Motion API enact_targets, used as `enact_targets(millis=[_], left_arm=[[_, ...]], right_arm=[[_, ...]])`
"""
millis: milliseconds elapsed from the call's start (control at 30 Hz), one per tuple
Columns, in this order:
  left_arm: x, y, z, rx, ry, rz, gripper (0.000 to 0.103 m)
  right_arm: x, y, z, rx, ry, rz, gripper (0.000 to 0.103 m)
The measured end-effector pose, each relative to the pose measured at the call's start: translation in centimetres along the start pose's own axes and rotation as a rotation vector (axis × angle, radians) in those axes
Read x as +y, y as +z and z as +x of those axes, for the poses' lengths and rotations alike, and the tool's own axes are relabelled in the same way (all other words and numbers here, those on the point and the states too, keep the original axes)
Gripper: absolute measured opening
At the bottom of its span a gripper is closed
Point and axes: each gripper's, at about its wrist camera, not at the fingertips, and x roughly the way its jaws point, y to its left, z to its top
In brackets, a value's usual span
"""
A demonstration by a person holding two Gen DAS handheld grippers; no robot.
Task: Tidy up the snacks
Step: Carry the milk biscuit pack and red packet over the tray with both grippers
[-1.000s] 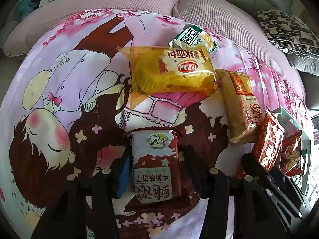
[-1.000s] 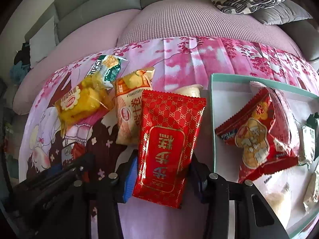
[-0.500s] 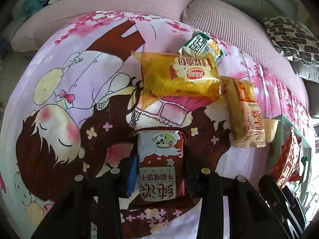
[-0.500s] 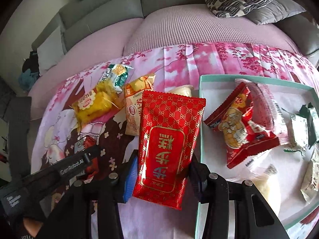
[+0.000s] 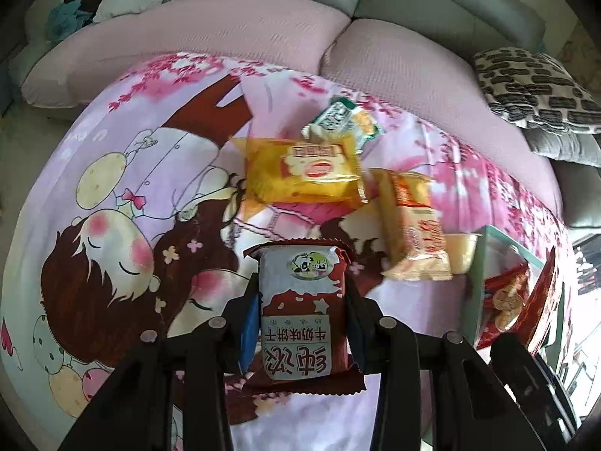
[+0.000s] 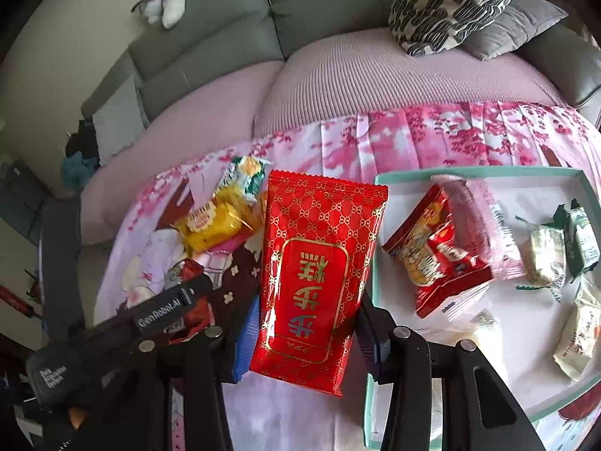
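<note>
Fingers on the left gripper (image 5: 302,325) have just been closing and now pinch the brown-and-white biscuit pack (image 5: 302,314), which hangs clear of the cartoon-print cloth (image 5: 124,195). Right gripper (image 6: 306,334) pads clamp the red gold-patterned pouch (image 6: 319,267), narrow gap, just left of the teal-rimmed tray (image 6: 477,171). Versus a second ago: both packs sit higher, and the yellow pack (image 5: 304,169) and orange pack (image 5: 413,221) on the cloth look farther off.
</note>
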Motion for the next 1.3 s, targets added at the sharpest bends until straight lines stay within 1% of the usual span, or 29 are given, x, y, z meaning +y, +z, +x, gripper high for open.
enact_targets(millis=[167, 300, 467, 567, 667, 833, 867, 1000, 1167, 1300], left_arm=[[-1.8, -0.5, -0.5, -0.009, -0.020, 0.041, 0.041], [-3.0, -0.9, -0.9, -0.014, -0.019, 0.073, 0.041], [-4.2, -1.1, -1.2, -0.008, -0.024, 0.090, 0.041], [-5.4, -1.0, -1.7, -0.016, -0.026, 0.112, 0.041], [-7.3, -0.8, -2.3, -0.024, -0.047, 0.140, 0.041], [-11.6, -0.8, -3.2, -0.030, -0.094, 0.225, 0.041], [-12.5, -0.9, -3.3, -0.030, -0.103, 0.244, 0.041], [-15.5, -1.3, -3.5, -0.027, -0.123, 0.314, 0.041], [-19.3, -2.0, -3.3, -0.015, -0.158, 0.391, 0.041], [-22.7, -2.6, -2.9, -0.003, -0.186, 0.453, 0.041]], right_arm=[[-1.2, 0.1, -1.4, -0.021, 0.014, 0.021, 0.049], [-2.6, 0.2, -2.4, -0.036, 0.020, 0.051, 0.049], [-4.9, 0.8, -3.9, -0.073, 0.016, 0.095, 0.049], [-6.9, 1.1, -4.8, -0.091, -0.009, 0.133, 0.049], [-8.7, 1.3, -5.4, -0.105, -0.032, 0.175, 0.049], [-12.2, 1.5, -6.3, -0.124, -0.088, 0.245, 0.049], [-13.1, 1.5, -6.5, -0.126, -0.110, 0.262, 0.049], [-16.7, 1.1, -6.9, -0.120, -0.206, 0.326, 0.049], [-20.4, 0.6, -7.5, -0.117, -0.260, 0.393, 0.049], [-22.0, 0.6, -7.4, -0.108, -0.279, 0.409, 0.049]])
